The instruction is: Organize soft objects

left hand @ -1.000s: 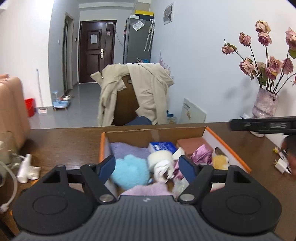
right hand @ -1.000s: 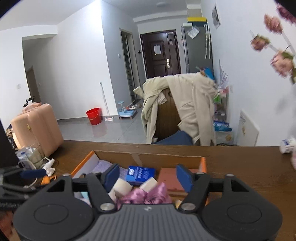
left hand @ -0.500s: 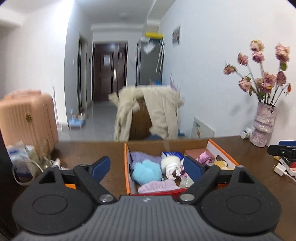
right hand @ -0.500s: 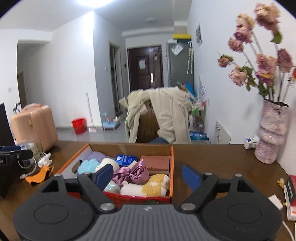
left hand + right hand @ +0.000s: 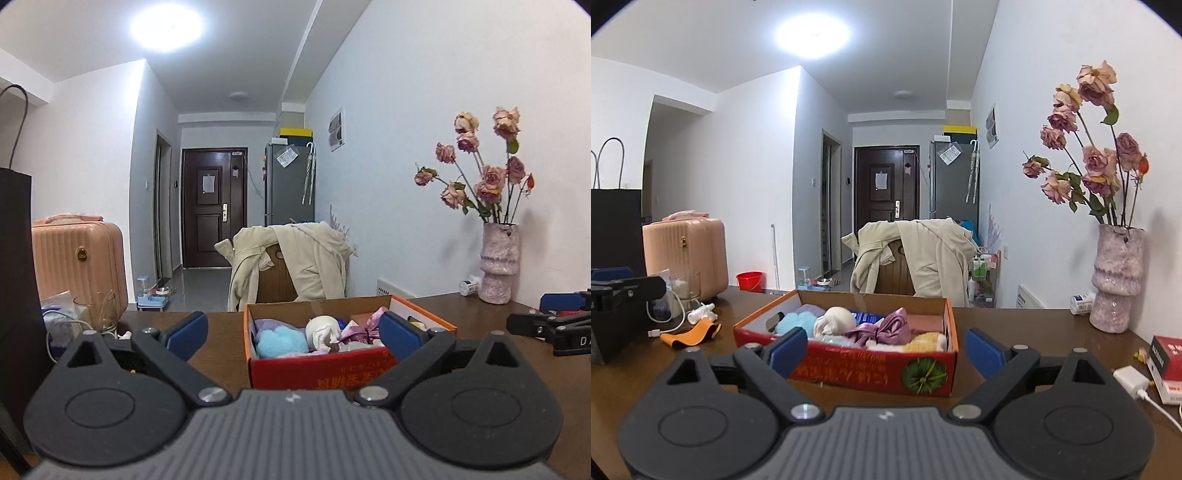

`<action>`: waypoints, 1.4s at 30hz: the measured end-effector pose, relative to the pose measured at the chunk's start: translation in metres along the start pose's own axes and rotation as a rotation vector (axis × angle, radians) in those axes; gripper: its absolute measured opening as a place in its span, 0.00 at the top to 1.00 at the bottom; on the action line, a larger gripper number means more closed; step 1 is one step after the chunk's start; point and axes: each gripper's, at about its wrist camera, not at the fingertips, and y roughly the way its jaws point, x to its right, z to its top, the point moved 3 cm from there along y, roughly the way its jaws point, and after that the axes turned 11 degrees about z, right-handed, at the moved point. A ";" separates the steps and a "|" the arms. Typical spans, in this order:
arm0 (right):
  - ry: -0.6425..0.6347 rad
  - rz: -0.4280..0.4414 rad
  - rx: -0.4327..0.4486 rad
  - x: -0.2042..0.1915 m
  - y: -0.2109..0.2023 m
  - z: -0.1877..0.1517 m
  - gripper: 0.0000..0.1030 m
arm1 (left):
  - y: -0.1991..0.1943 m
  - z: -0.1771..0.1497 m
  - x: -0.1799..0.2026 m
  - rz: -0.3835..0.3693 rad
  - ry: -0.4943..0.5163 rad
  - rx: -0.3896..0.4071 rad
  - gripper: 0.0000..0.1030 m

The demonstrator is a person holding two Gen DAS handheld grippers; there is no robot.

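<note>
Both the left gripper (image 5: 291, 332) and the right gripper (image 5: 886, 352) are held spread and empty. The soft objects (image 5: 877, 328) are heaped in the box (image 5: 871, 373) at frame centre; overfilled items could be snagged or spilled onto the surface (image 5: 1015, 325).

The table (image 5: 1015, 325) is dark wood with a smooth, faintly glossy finish. The box (image 5: 871, 369) is printed cardboard, red outside, raw brown inside. In it lie a fluffy blue plush (image 5: 282, 341), a shiny satin purple bow (image 5: 886, 328), a matt cream cloth ball (image 5: 836, 319) and a nubbly yellow plush (image 5: 927, 341). The vase (image 5: 1115, 280) looks rough and speckled. The suitcase (image 5: 685, 251) is ribbed, slightly glossy hard plastic. The right gripper (image 5: 886, 356) is matt black plastic with ribbed blue pads (image 5: 984, 352) and metal pivots.
</note>
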 end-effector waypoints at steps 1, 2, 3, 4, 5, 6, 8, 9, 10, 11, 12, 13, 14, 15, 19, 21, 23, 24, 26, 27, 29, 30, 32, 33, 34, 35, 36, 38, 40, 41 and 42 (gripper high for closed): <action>-0.002 0.001 0.000 -0.002 -0.002 -0.002 0.10 | -0.003 -0.001 -0.001 -0.001 -0.006 0.006 0.00; -0.008 0.001 0.004 -0.005 -0.004 -0.003 0.10 | -0.005 -0.003 -0.001 -0.002 -0.012 0.006 0.00; -0.011 0.000 0.006 -0.006 -0.006 -0.004 0.10 | -0.006 -0.004 -0.001 0.004 -0.016 0.004 0.00; -0.015 -0.001 0.000 -0.009 -0.007 -0.006 0.10 | -0.008 -0.005 -0.001 0.013 -0.023 0.003 0.00; -0.016 -0.002 -0.008 -0.011 -0.008 -0.008 0.10 | -0.009 -0.006 -0.001 0.021 -0.033 -0.003 0.00; -0.011 -0.004 -0.010 -0.013 -0.011 -0.010 0.10 | -0.013 -0.008 -0.002 0.030 -0.044 -0.010 0.00; -0.006 0.006 -0.013 -0.019 -0.022 -0.017 0.10 | -0.022 -0.011 -0.003 0.043 -0.056 -0.022 0.00; -0.009 0.015 -0.009 -0.023 -0.029 -0.021 0.10 | -0.031 -0.016 -0.003 0.050 -0.051 -0.029 0.00; -0.015 0.018 -0.009 -0.026 -0.036 -0.027 0.10 | -0.040 -0.020 -0.001 0.053 -0.042 -0.028 0.00; -0.017 0.016 -0.013 -0.030 -0.044 -0.032 0.10 | -0.050 -0.024 0.000 0.060 -0.036 -0.024 0.00; -0.016 0.017 -0.015 -0.034 -0.052 -0.038 0.10 | -0.063 -0.030 0.000 0.067 -0.031 -0.018 0.00; -0.009 0.021 -0.017 -0.038 -0.060 -0.044 0.10 | -0.076 -0.035 0.001 0.069 -0.032 -0.009 0.00; 0.003 0.022 -0.018 -0.043 -0.069 -0.051 0.10 | -0.087 -0.040 0.002 0.068 -0.034 -0.004 0.00; 0.008 0.029 -0.021 -0.048 -0.078 -0.056 0.10 | -0.099 -0.047 0.002 0.068 -0.040 0.000 0.00; -0.013 0.022 -0.026 -0.069 -0.109 -0.077 0.08 | -0.145 -0.073 -0.002 0.063 -0.076 0.013 0.00; -0.022 0.005 -0.007 -0.079 -0.126 -0.087 0.03 | -0.163 -0.086 -0.003 0.083 -0.073 0.003 0.00; -0.002 -0.008 0.014 -0.087 -0.141 -0.100 0.02 | -0.180 -0.098 -0.003 0.104 -0.060 -0.006 0.00; 0.013 -0.015 0.018 -0.092 -0.149 -0.110 0.01 | -0.187 -0.102 -0.003 0.097 -0.046 -0.001 0.00; 0.028 -0.013 0.012 -0.099 -0.159 -0.125 0.01 | -0.197 -0.107 0.002 0.093 0.002 0.012 0.00; 0.033 -0.008 -0.002 -0.102 -0.162 -0.132 0.01 | -0.201 -0.108 0.003 0.096 0.010 0.022 0.00; 0.035 0.024 -0.017 -0.106 -0.165 -0.137 0.01 | -0.205 -0.110 0.004 0.083 0.008 0.032 0.00; 0.031 0.027 -0.016 -0.107 -0.166 -0.137 0.01 | -0.206 -0.110 0.004 0.081 0.002 0.031 0.00; 0.020 0.020 -0.009 -0.108 -0.166 -0.135 0.01 | -0.205 -0.111 0.004 0.079 -0.004 0.021 0.00; 0.020 0.020 -0.003 -0.109 -0.166 -0.134 0.01 | -0.203 -0.109 0.005 0.080 -0.007 0.022 0.00; 0.021 0.024 -0.002 -0.109 -0.166 -0.134 0.01 | -0.203 -0.109 0.006 0.078 -0.006 0.021 0.00; 0.022 0.026 0.000 -0.108 -0.166 -0.134 0.01 | -0.203 -0.109 0.006 0.078 -0.004 0.022 0.00; 0.025 0.021 0.006 -0.108 -0.166 -0.133 0.01 | -0.202 -0.108 0.006 0.079 -0.004 0.021 0.00; 0.030 0.013 0.015 -0.106 -0.167 -0.132 0.01 | -0.202 -0.109 0.006 0.073 -0.008 0.020 0.00; 0.042 -0.006 0.030 -0.104 -0.168 -0.130 0.00 | -0.200 -0.110 0.006 0.077 -0.008 0.012 0.00; 0.047 -0.010 0.030 -0.102 -0.167 -0.129 0.00 | -0.200 -0.111 0.005 0.080 -0.011 0.009 0.00; 0.054 -0.014 0.028 -0.101 -0.166 -0.128 0.00 | -0.198 -0.111 0.004 0.082 -0.015 0.002 0.00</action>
